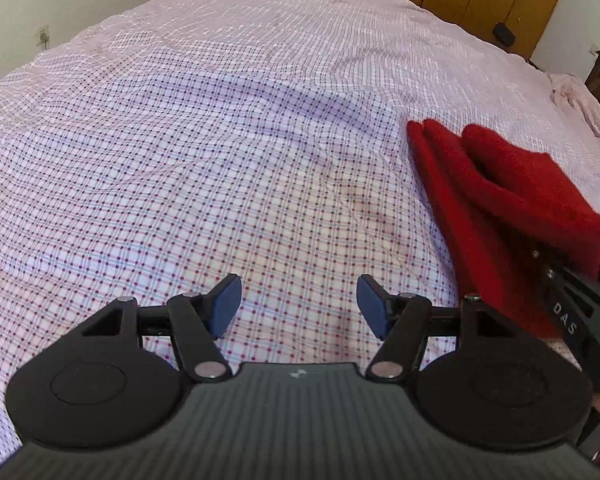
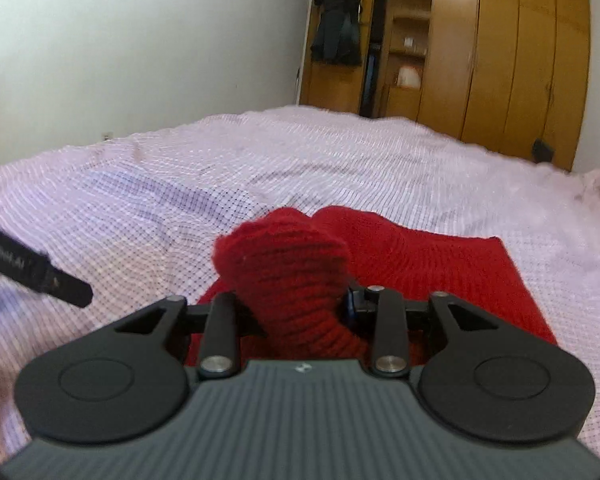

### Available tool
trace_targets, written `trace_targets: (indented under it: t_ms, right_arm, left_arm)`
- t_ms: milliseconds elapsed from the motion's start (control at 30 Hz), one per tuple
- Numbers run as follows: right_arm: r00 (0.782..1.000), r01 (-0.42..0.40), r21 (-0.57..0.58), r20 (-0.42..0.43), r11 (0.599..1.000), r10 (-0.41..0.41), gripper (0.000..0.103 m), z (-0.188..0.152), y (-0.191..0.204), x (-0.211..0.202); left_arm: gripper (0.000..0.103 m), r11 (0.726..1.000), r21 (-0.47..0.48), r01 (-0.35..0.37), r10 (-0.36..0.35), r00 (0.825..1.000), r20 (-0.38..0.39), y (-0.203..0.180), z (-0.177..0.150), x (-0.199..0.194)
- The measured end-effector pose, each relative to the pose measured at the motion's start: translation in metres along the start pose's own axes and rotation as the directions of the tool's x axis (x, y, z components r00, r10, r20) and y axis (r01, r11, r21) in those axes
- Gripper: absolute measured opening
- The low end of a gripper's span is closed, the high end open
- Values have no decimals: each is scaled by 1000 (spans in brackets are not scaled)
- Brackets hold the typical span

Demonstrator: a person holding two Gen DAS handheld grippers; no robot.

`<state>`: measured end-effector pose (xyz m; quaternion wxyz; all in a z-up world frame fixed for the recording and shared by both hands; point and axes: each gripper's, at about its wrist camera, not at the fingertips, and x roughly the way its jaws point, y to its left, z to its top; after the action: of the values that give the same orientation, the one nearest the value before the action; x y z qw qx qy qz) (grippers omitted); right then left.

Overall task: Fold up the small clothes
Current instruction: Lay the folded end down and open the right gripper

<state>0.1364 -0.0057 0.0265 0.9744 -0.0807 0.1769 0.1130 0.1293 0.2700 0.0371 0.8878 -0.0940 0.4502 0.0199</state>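
**Red knit half-folded, right side has it, left is idle**

Here's where I'm at. The right gripper has its fingers pinched on a bunched wad of the red knit, lifting that part up off the bed. The rest of the knit lies flat on the bed just past the fingers, toward the right. The left gripper hangs over bare bed to the left of the knit, fingers spread wide, holding nothing.

My read is I'm mid-fold, carrying the lifted bit over the flat part. To do it well I'd keep the lift low, lay the fold down so the edges line up, and probably bring the left fingers in to pin the flat layer so it doesn't drag along. I'd let go only once the wad is lying down, otherwise it'll spring back.

Material notes: chunky ribbed knit, thick and soft, folds come out as fat rounded rolls, not crisp creases. The bedsheet is thin checked cotton, slightly wrinkled, so it may slide a little under the knit.
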Motion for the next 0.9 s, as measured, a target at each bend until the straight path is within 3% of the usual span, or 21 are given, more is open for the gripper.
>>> trace_targets:
  t_ms: [167, 300, 667, 767, 900]
  right_arm:
    - [999, -46, 86, -8, 995, 47, 52, 7, -7, -29]
    - [995, -103, 169, 2, 980, 104, 53, 6, -19, -55]
    - [963, -254, 404, 22, 879, 268, 54, 14, -64, -102]
    - [958, -272, 450, 46, 851, 282, 67, 16, -77, -113]
    - [961, -263, 515, 62, 816, 270, 70, 13, -101, -124]
  left_arm:
    - [69, 1000, -18, -7, 6, 1000, -7, 0, -1, 1]
    - [69, 1000, -7, -10, 10, 1000, -11, -4, -4, 1]
    - [69, 1000, 22, -16, 15, 1000, 11, -24, 3, -18]
    - [69, 1000, 19, 8, -8, 1000, 19, -34, 9, -25]
    - [69, 999, 43, 6, -7, 999, 35, -51, 18, -36]
